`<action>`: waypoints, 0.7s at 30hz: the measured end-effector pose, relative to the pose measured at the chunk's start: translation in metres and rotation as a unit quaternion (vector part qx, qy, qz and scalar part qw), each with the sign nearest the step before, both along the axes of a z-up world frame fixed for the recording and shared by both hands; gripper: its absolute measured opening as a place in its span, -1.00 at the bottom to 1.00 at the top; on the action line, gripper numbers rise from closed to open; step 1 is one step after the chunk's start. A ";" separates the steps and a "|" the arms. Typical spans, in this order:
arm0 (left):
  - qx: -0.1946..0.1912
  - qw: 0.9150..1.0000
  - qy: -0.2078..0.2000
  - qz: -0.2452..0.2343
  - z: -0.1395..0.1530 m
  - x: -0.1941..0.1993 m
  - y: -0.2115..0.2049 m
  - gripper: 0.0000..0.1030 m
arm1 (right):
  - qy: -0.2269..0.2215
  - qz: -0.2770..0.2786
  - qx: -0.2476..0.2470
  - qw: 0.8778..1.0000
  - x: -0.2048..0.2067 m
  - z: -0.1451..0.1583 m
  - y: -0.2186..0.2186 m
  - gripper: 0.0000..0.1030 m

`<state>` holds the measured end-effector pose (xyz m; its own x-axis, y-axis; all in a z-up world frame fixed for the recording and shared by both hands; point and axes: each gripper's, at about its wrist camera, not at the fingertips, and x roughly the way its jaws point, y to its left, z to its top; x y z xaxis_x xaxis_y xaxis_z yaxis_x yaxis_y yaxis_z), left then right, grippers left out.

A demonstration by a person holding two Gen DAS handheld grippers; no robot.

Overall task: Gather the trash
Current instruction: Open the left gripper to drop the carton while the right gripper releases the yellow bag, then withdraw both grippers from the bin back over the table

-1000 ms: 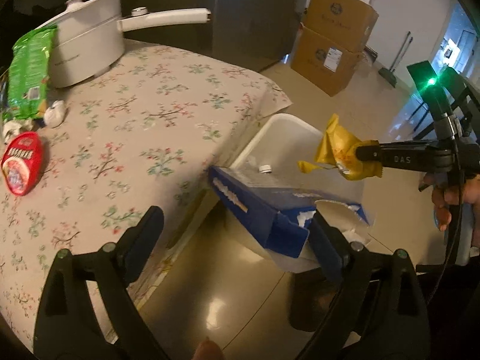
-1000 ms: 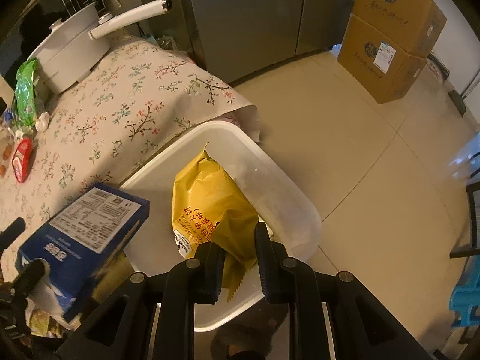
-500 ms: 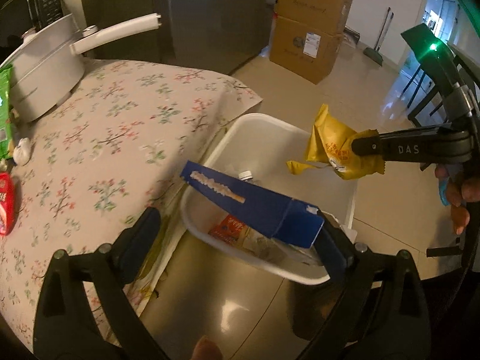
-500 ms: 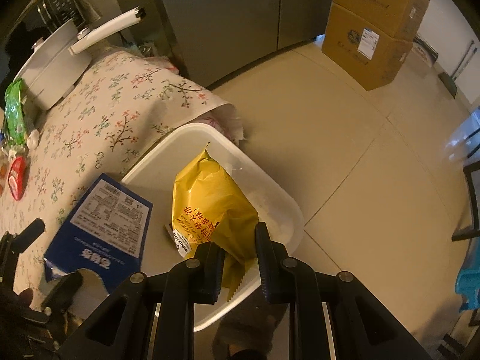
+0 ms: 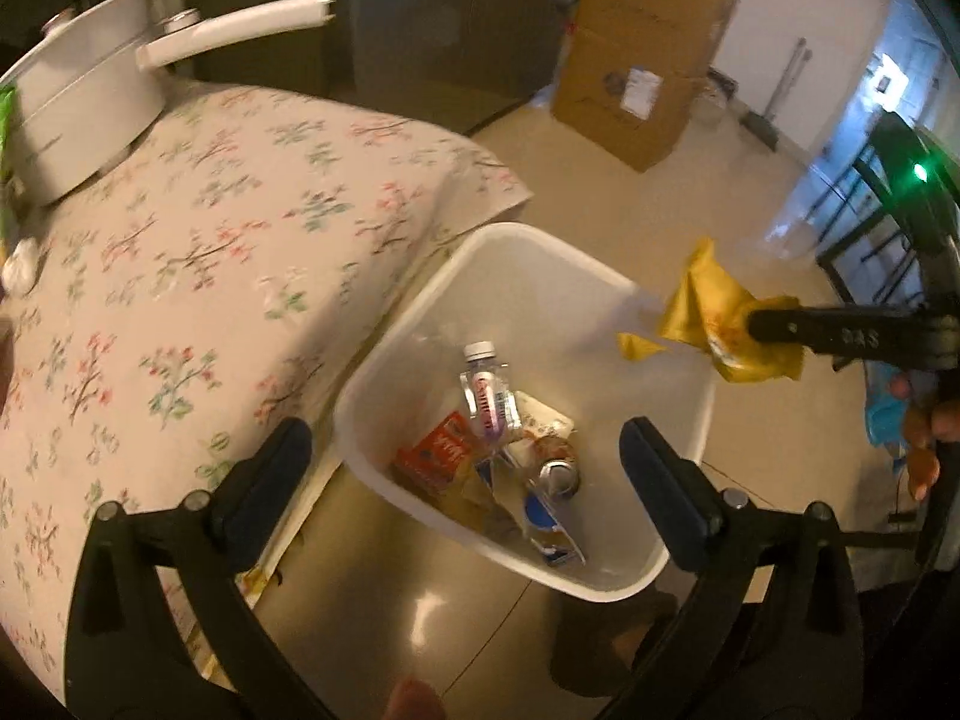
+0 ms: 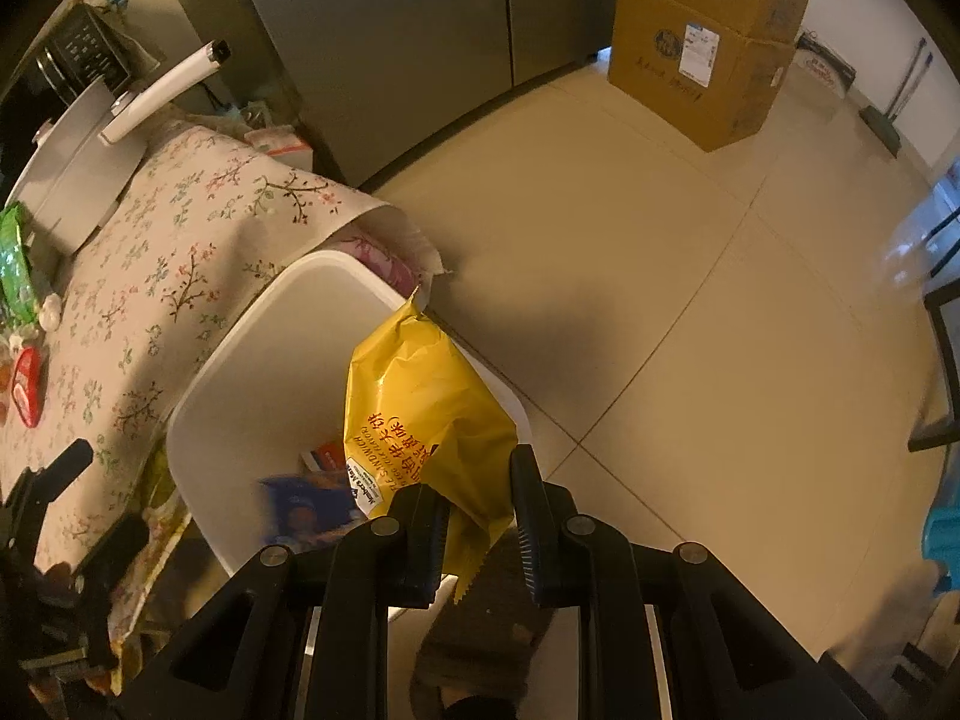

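Observation:
A white plastic bin (image 5: 606, 585) stands on the floor beside the table; it also shows in the right wrist view (image 6: 240, 360). Inside lie a clear bottle (image 5: 489, 390), a red packet (image 5: 435, 456), a can (image 5: 558, 474) and a blurred blue box (image 6: 300, 510). My left gripper (image 5: 462, 468) is open and empty above the bin's near rim. My right gripper (image 6: 480, 510) is shut on a yellow snack bag (image 6: 420, 414), held over the bin's right rim; the bag also shows in the left wrist view (image 5: 714, 324).
The table with a floral cloth (image 5: 210, 240) holds a white pot (image 5: 78, 120), a green bag (image 6: 15, 264) and a red packet (image 6: 27, 387). Stacked cardboard boxes (image 6: 702, 42) stand on the tiled floor. A dark chair (image 5: 870, 210) is at the right.
My left gripper let go of the blue box, which fell into the bin, and it now stands open and empty. My right gripper still holds the yellow bag over the bin.

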<state>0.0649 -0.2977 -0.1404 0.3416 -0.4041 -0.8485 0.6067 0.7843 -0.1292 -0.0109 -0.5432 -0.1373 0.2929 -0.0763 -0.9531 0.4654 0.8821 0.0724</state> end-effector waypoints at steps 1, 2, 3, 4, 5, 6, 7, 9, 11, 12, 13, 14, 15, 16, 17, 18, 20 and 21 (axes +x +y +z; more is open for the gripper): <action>0.002 1.000 0.002 0.009 0.001 0.001 0.004 0.98 | 0.002 0.003 0.000 1.000 0.000 -0.001 0.001 -0.59; 0.005 1.000 0.002 0.017 0.003 0.003 0.008 0.98 | 0.003 0.008 0.001 1.000 0.001 -0.001 0.002 -0.59; 0.005 1.000 0.001 0.025 0.005 0.003 0.013 0.98 | 0.003 0.011 0.003 1.000 0.001 -0.001 0.003 -0.59; 0.006 1.000 0.000 0.030 0.007 0.003 0.017 0.98 | 0.004 0.016 0.005 1.000 0.002 -0.001 0.005 -0.58; 0.008 0.999 -0.002 0.036 0.010 0.003 0.021 0.98 | 0.004 0.020 0.006 1.000 0.003 -0.001 0.007 -0.58; 0.010 0.999 -0.005 0.040 0.011 0.003 0.024 0.98 | 0.003 0.024 0.007 1.000 0.004 -0.001 0.010 -0.57; 0.012 0.999 -0.008 0.043 0.014 0.003 0.028 0.98 | 0.002 0.026 0.007 1.000 0.005 -0.001 0.011 -0.55; 0.017 0.999 -0.014 0.046 0.018 0.002 0.034 0.98 | 0.002 0.032 -0.001 1.000 0.007 0.002 0.017 -0.33; 0.020 0.998 -0.020 0.049 0.022 0.002 0.042 0.98 | -0.007 0.035 -0.007 0.999 0.007 0.007 0.022 -0.02; 0.022 0.998 -0.023 0.051 0.024 0.002 0.046 0.98 | -0.016 0.036 -0.009 0.999 0.007 0.011 0.025 0.08; 0.024 0.998 -0.026 0.052 0.026 0.003 0.048 0.98 | -0.026 0.039 -0.011 0.999 0.008 0.016 0.028 0.10; 0.026 0.998 -0.028 0.053 0.028 0.003 0.051 0.98 | -0.035 0.041 -0.012 0.998 0.009 0.020 0.031 0.12; 0.027 0.998 -0.032 0.056 0.031 0.003 0.055 0.98 | -0.043 0.043 -0.013 0.998 0.010 0.025 0.034 0.15; 0.028 0.997 -0.035 0.057 0.033 0.003 0.058 0.98 | -0.050 0.044 -0.014 0.998 0.010 0.028 0.035 0.17; 0.028 0.997 -0.039 0.060 0.035 0.003 0.062 0.98 | -0.062 0.047 -0.019 0.997 0.011 0.034 0.040 0.22; 0.028 0.997 -0.041 0.062 0.038 0.003 0.066 0.98 | -0.072 0.050 -0.023 0.996 0.011 0.039 0.043 0.25; 0.026 0.996 -0.045 0.068 0.044 0.004 0.075 0.98 | -0.091 0.058 -0.032 0.994 0.012 0.050 0.051 0.29; 0.025 0.996 -0.046 0.071 0.046 0.005 0.079 0.98 | -0.101 0.062 -0.037 0.992 0.013 0.055 0.055 0.32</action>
